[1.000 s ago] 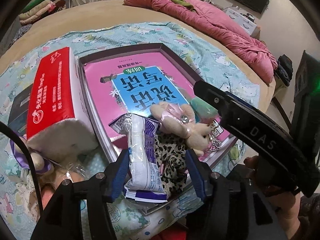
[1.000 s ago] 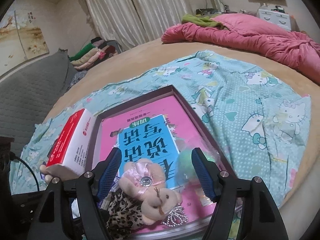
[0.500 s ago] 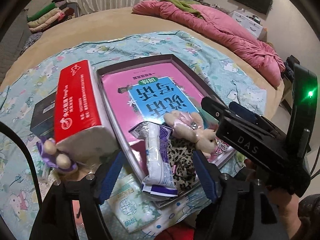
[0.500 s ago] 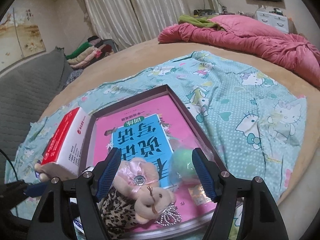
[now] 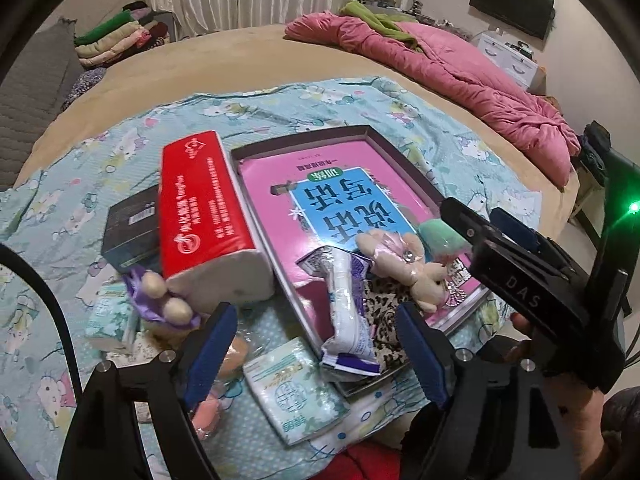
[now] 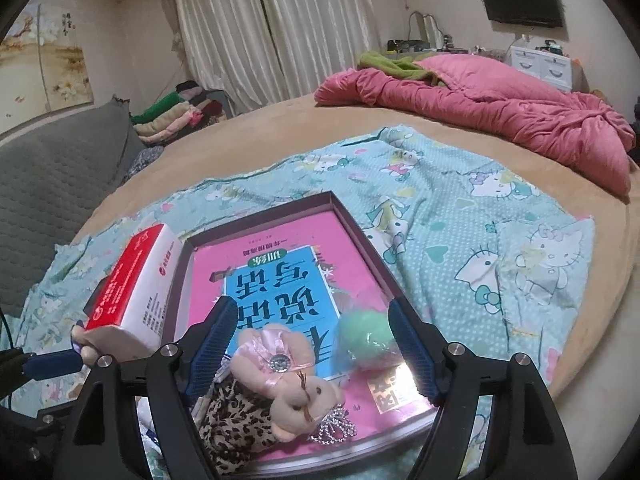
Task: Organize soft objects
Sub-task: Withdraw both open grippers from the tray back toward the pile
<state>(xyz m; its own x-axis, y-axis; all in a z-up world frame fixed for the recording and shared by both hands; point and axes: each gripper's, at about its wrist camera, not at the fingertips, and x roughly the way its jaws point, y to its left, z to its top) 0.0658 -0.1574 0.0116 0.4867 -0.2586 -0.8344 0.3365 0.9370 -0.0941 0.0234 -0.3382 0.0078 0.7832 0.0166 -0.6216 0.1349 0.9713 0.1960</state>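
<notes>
Since the shallow box (image 5: pixel 404 152) on the bed serves as the collecting place, the white-and-purple packet (image 5: pixel 348 312) now lies across its near edge, beside the plush bear (image 6: pixel 288 384) and green puffball (image 6: pixel 362 336). Above it, the left hand-held gripper (image 5: pixel 320 344) tilts steeply down, jaws just widened and empty, packet released. Angled lower over the bear, the right hand-held gripper (image 6: pixel 310 348) has also been opening, gripping nothing.

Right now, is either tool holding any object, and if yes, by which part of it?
Neither. The left tool is open above the white and purple packet, whose end lies between its pads untouched. The right tool is open over the plush bear.
</notes>
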